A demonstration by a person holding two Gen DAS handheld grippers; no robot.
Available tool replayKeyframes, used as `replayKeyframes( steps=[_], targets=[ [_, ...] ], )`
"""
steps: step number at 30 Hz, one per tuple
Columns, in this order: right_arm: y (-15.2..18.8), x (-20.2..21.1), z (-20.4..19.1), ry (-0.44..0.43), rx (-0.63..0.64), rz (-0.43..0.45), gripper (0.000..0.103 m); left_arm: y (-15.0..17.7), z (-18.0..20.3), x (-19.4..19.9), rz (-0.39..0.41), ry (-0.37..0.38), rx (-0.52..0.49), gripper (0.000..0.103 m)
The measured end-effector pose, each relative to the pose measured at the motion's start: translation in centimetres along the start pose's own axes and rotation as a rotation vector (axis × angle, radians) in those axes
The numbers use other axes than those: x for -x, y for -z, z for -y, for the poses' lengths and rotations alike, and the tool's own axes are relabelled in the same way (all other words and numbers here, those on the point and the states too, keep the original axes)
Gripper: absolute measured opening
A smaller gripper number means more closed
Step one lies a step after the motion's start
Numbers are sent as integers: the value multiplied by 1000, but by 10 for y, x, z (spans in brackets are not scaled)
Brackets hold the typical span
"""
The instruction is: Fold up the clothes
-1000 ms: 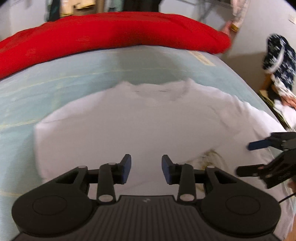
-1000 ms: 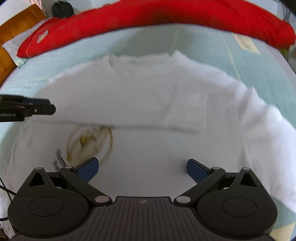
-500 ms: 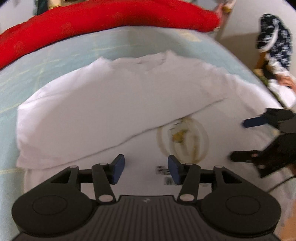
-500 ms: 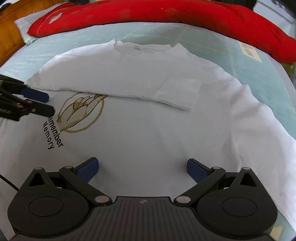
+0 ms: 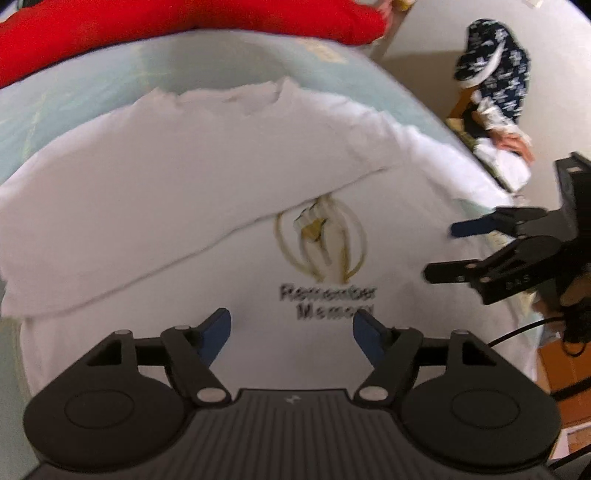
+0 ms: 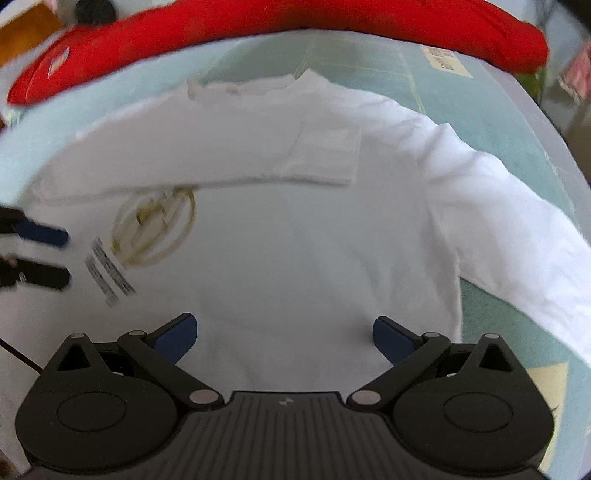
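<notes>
a pale blue-green bed point(image 5: 110, 88) fills both views, with a long red quilt point(image 6: 258, 33) bunched along its far edge. a white shirt point(image 6: 295, 258) lies spread across the middle of the bed, collar toward the quilt. its left side, sleeve and all, is folded in over the chest, so the sleeve's cuff end lies flat near the centre point(image 6: 325, 155); the fold edge runs slanting across the front and covers the top of a gold round print point(image 5: 321, 240). below the print are dark words, blurred, reading "remember memory" point(image 5: 328, 302). the shirt's other sleeve point(image 6: 517, 240) is not folded and runs out along the bed to the right in the right wrist view. off the bed, at the far right of the left wrist view, there is dark patterned cloth point(image 5: 495, 70) and some white cloth on the floor.

the left gripper point(image 5: 291, 332) hangs over the hem side of the shirt near the words; its jaws have just been opening and stand wide apart, with nothing between them. the right gripper point(image 6: 284, 336) is over the plain lower front, jaws wide too and gripping nothing. each gripper shows at the edge of the other's view, apart from it.
</notes>
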State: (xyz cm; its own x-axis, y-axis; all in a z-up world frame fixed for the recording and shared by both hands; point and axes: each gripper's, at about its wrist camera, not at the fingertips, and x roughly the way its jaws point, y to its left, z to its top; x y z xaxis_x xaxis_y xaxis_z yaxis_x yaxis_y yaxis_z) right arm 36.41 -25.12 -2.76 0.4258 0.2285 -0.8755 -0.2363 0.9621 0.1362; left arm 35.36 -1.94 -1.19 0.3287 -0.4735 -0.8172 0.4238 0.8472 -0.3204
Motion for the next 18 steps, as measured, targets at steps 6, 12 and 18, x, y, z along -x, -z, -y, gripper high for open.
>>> replayKeyframes(
  steps=[6, 12, 18],
  targets=[
    [5, -9, -10, -2, -72, -21, 103, 11, -24, -7, -12, 72, 24, 87],
    [16, -11, -13, 42, -59, -19, 103, 8, -37, -14, -20, 182, 68, 102],
    [21, -11, -15, 61, -54, 4, 103, 1, -28, -18, -63, 137, 35, 102]
  ],
)
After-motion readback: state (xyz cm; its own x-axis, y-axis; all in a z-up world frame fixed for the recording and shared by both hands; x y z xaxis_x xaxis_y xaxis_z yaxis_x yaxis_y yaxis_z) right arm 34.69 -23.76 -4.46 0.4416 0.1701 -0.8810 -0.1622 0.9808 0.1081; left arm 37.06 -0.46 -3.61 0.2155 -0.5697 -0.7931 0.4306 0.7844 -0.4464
